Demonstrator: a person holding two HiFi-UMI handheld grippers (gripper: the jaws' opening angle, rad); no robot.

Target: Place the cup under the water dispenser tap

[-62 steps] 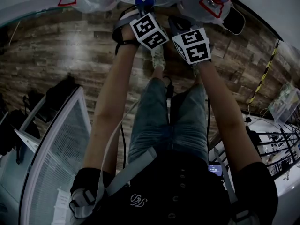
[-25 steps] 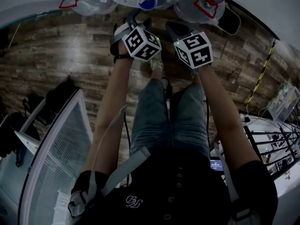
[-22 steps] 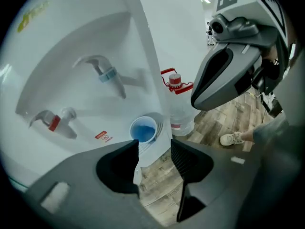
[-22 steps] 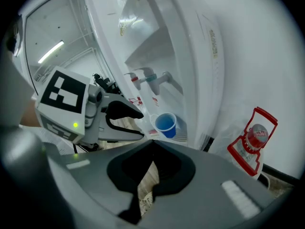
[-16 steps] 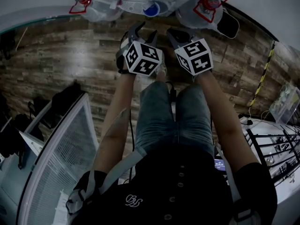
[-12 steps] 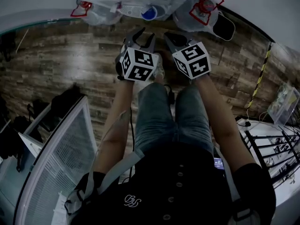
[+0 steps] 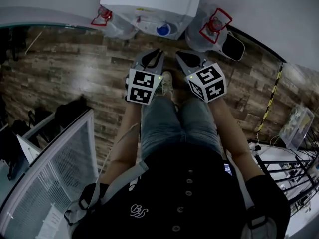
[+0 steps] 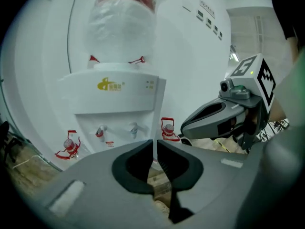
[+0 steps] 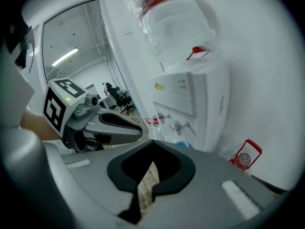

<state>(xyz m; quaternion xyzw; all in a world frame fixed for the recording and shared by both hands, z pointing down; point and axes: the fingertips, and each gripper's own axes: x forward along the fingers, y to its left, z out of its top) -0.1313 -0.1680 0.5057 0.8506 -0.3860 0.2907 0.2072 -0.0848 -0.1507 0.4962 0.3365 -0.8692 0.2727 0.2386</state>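
Partition: glass partition [image 7: 55,183] at lower left of the head view, standing on the wooden floor [image 7: 75,59].
Left spare bottle: left spare bottle [image 7: 107,21], red handle, on the floor just beside the dispenser's left side.
Dispenser: white water dispenser [image 7: 149,4] against the wall at top centre; a top bottle [image 8: 125,18] is seated on it, wrapped in clear film.
Taps: two taps [image 8: 100,131] side by side in the front recess, one with a red lever.
Cup: blue cup [image 7: 163,30] stands in the recess below the taps, upright and well apart from both grippers.
Left gripper: left gripper [image 8: 155,144] is held in the air before the dispenser. Its jaws are closing, with only a thin slit left between the tips and nothing between them.
Right gripper: right gripper [image 9: 153,143] is just beside the left one, aimed at the dispenser, with jaws together and empty.
Right spare bottle: right spare bottle [image 7: 212,26], red handle, on the floor by the dispenser's right side.
Tape: striped tape [image 7: 271,96], black and yellow, along the floor at far right.
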